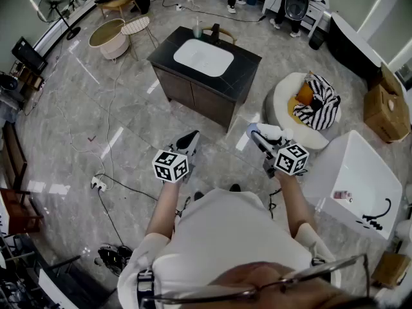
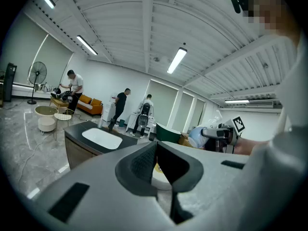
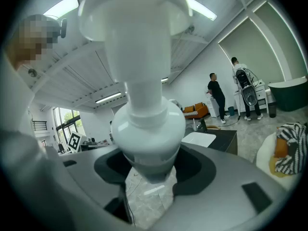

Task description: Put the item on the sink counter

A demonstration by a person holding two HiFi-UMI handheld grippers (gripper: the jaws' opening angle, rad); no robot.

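Two claws (image 1: 192,137) (image 1: 255,134), one white item (image 1: 268,132), one sink counter (image 1: 243,66), one bathtub (image 1: 329,172), one fan (image 1: 55,4).

Long white ceiling strip lights (image 2: 177,60) give bright, even light and throw streaky glare on the glossy grey marble floor (image 1: 96,108). Both gripper views bend strongly, with dark vignetted corners. The close white plastic bottle (image 3: 139,81) looks soft.

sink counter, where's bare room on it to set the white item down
On the dark rectangular sink counter, bare top lies right of the white rounded basin, and a narrower strip lies along its front edge. The back edge is crowded: a pale green bottle and dark tap stand there.
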